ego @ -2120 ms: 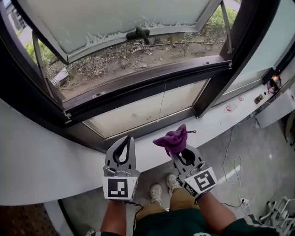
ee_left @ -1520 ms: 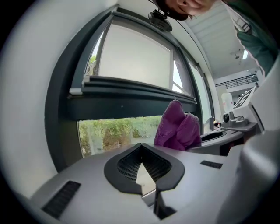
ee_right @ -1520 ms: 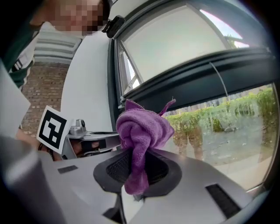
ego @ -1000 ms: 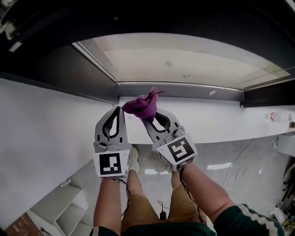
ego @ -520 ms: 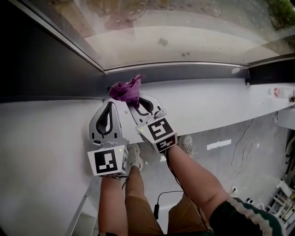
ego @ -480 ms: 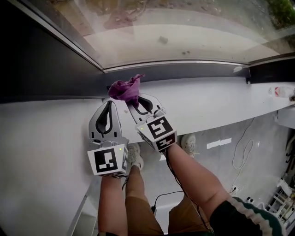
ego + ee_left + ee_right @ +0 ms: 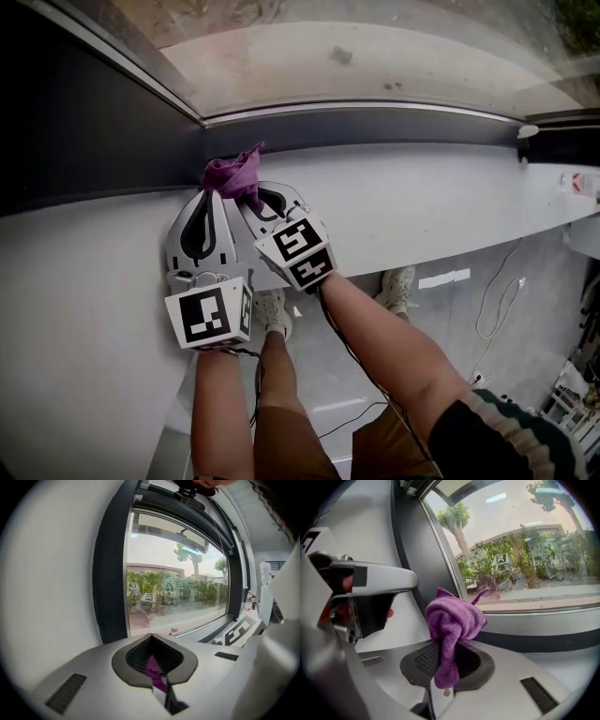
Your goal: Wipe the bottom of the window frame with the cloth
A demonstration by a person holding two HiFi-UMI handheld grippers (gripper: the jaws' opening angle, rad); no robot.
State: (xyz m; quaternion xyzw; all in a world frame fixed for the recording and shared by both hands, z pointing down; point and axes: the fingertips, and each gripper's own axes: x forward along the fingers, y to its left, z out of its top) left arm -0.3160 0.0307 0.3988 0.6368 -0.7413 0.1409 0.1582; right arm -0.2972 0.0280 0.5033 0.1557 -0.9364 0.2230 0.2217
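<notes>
While the right gripper (image 7: pixel 247 199) pinches the bunched purple cloth (image 7: pixel 231 174) at the window frame's (image 7: pixel 375 127) bottom corner, the left gripper (image 7: pixel 208 197) sits pressed together just beside it.

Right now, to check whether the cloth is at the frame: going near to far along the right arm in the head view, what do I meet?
Forearm → right gripper, shut on the cloth → purple cloth → window frame, its dark bottom rail → glass pane.

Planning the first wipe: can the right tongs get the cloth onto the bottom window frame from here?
Probably yes: the purple cloth in the right tongs sits right at the dark bottom frame, nothing between.
</notes>
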